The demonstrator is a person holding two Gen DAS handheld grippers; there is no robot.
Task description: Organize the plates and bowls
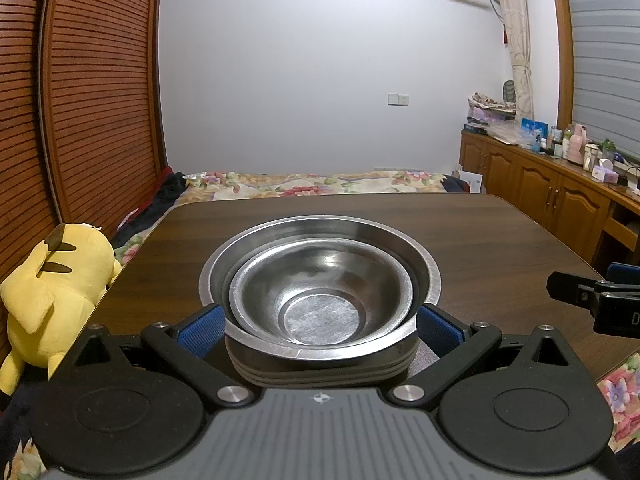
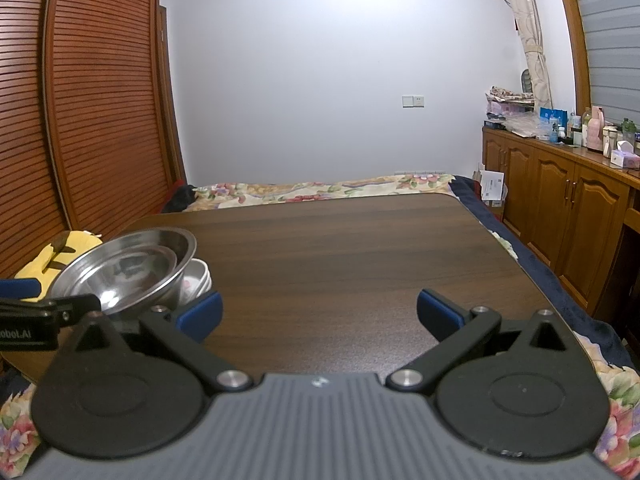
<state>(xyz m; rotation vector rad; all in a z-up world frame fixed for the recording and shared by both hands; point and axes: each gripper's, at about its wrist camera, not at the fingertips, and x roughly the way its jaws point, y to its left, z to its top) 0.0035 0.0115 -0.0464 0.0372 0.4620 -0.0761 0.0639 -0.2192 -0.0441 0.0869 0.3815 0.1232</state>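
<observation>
Left wrist view: small steel bowl (image 1: pixel 320 296) nested in larger steel bowl (image 1: pixel 320 248) atop white dishes (image 2: pixel 196 280), seemingly all gathered. Left gripper (image 1: pixel 320 320) straddles the stack, grip unclear; right gripper (image 2: pixel 318 312), right of the stack, gapes empty.

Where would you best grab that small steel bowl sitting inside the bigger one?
By the small steel bowl's thin flared rim, coming from above at the near edge, one finger inside and one outside. Its sloped sides are sunk in the larger bowl, so a side squeeze likely cannot reach them.
</observation>
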